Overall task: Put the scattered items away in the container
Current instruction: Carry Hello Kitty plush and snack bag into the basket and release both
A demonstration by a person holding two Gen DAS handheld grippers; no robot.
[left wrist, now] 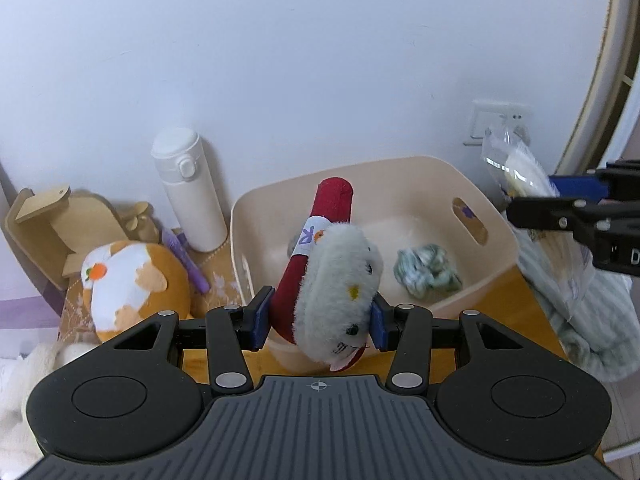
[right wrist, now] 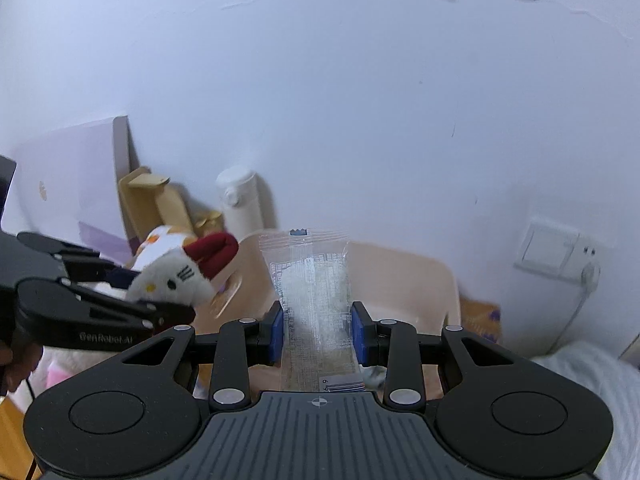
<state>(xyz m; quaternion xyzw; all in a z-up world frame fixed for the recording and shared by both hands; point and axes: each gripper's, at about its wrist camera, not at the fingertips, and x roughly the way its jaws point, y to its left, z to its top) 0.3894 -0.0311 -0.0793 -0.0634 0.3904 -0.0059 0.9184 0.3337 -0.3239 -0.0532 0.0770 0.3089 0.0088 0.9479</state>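
Note:
My left gripper point(left wrist: 318, 320) is shut on a white cat plush with a red bow point(left wrist: 336, 276) and holds it over the near rim of the beige bin point(left wrist: 436, 176). A green-white scrunchie point(left wrist: 426, 270) lies inside the bin. My right gripper point(right wrist: 319, 334) is shut on a clear plastic snack packet point(right wrist: 314, 292) and holds it above the bin point(right wrist: 420, 276). The right gripper point(left wrist: 560, 216) also shows at the right edge of the left wrist view, beside the bin with the packet point(left wrist: 516, 168). The left gripper with the plush point(right wrist: 172, 276) shows at the left of the right wrist view.
An orange-white round plush point(left wrist: 132, 284), a purple pen point(left wrist: 186, 258), a white flask point(left wrist: 188, 192) and a wooden stand point(left wrist: 56, 224) sit left of the bin. A striped cloth point(left wrist: 588, 312) lies to its right. A wall socket point(right wrist: 556, 250) is behind.

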